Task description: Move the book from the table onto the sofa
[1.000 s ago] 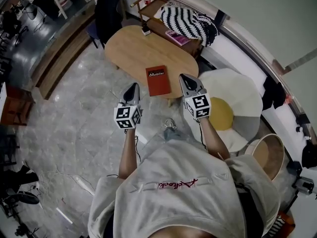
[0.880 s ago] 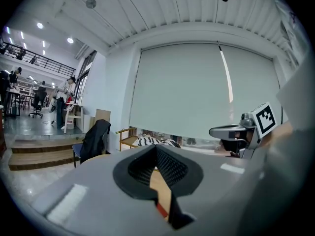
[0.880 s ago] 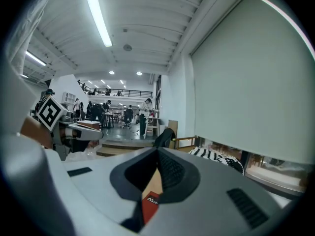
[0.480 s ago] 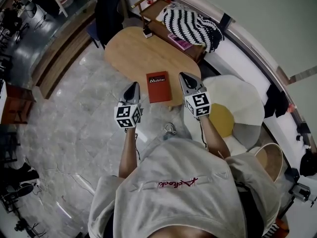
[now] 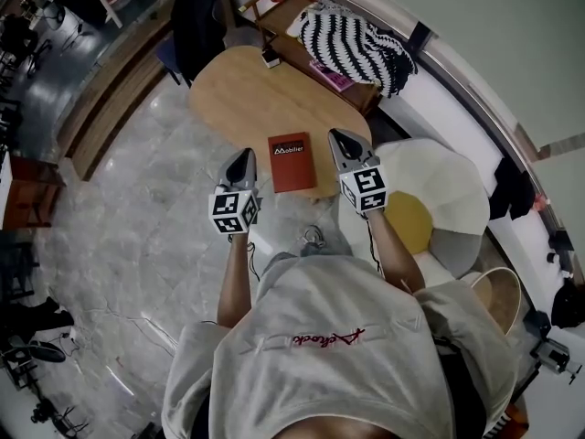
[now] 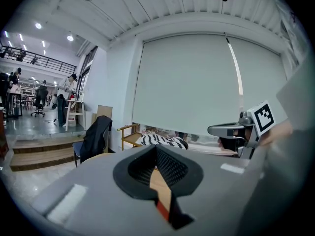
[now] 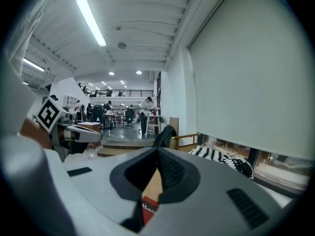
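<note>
Over the last second both grippers have closed in on the table [image 5: 233, 94]. The left gripper [image 5: 242, 161] and right gripper [image 5: 344, 141] now flank the book [image 5: 292, 163], each with jaws pressed together on nothing, so the pick-up looks near but unstarted. The book, thin and red with white lettering, lies flat by the table's near edge.

The book [image 5: 292, 162] is red with white lettering. The table [image 5: 238, 99] is a light wood colour. The left tongs [image 5: 245, 155] and right tongs [image 5: 335, 136] are grey, each with a cube of black-and-white square markers. The blanket [image 5: 356, 39] has black-and-white zigzag stripes. The floor [image 5: 137, 199] is grey and marbled. The cushion [image 5: 448, 176] is white with a yellow centre.
</note>
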Demonstrator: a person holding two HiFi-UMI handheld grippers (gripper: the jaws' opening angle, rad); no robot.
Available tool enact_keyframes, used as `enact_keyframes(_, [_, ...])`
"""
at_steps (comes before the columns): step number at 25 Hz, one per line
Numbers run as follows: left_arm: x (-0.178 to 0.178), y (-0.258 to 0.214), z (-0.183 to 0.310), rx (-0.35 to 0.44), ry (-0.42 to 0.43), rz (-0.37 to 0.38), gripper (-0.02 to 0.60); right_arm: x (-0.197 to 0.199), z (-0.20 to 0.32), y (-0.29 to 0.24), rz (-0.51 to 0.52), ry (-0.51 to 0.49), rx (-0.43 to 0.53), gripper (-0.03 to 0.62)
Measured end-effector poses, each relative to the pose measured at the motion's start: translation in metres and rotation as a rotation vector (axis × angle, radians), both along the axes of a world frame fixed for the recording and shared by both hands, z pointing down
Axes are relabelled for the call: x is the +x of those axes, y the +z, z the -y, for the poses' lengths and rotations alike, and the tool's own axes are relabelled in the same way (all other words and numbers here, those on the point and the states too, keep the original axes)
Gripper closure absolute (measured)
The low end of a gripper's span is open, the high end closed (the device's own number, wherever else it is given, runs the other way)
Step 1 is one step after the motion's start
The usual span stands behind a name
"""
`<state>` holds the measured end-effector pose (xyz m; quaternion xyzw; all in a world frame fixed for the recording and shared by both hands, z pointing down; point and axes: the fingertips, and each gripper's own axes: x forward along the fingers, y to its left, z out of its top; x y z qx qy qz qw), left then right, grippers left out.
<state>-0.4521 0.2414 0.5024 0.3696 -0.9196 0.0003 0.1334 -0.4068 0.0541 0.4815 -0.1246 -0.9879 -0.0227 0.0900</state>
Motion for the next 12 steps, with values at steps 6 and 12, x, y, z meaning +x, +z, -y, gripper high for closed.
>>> enact_keyframes(6, [-0.006, 0.01, 0.004, -0.009, -0.001, -0.023, 0.572, -0.008, 0.002, 0.011, -0.026, -0.006, -0.011, 0.586])
enact_keyframes(12, [-0.014, 0.021, 0.003, -0.038, 0.01, -0.038, 0.572, -0.012, -0.001, 0.029, -0.064, -0.018, -0.017, 0.585])
